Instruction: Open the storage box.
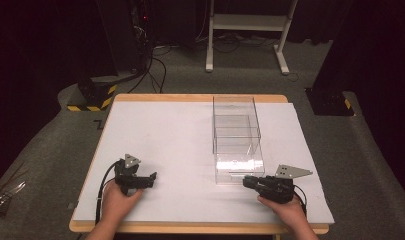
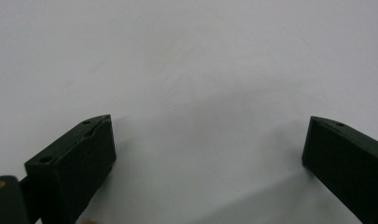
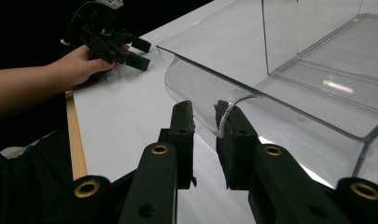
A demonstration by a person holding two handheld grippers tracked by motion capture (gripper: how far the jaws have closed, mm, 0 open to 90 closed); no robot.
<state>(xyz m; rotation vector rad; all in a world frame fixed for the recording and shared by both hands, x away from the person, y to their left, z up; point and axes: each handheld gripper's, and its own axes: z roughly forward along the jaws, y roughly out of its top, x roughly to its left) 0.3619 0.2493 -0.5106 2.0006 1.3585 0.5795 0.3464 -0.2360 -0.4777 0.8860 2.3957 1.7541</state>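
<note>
The left gripper [image 1: 151,179] is held low at the near left part of the white table top [image 1: 165,130], gripped from behind by the person's left hand [image 1: 119,197], with the forearm entering from the bottom edge. Its jaws are spread wide and nothing is held between them; in the left gripper view the left gripper [image 2: 207,149] is seen over bare white surface, with one black jaw at each lower corner. In the right gripper view the same gripper [image 3: 140,53] is seen far off to the upper left, jaws apart, the hand wrapped around its body.

The right gripper [image 1: 246,182] is held by the right hand [image 1: 285,210] at the near right of the table, pointed leftward along the near end of a clear plastic drawer box [image 1: 236,135]. Just ahead of its jaws lies the pulled-out clear drawer [image 3: 289,88], whose curved front lip [image 3: 233,109] is met at the tip of the right jaw. The right gripper [image 3: 204,114] is nearly closed, a narrow gap being left between the jaws (whether the lip is actually pinched cannot be told). The box's outer shell rises beyond and to the right of the jaws.

A wooden table edge [image 3: 74,135] is seen left of the jaws.
</note>
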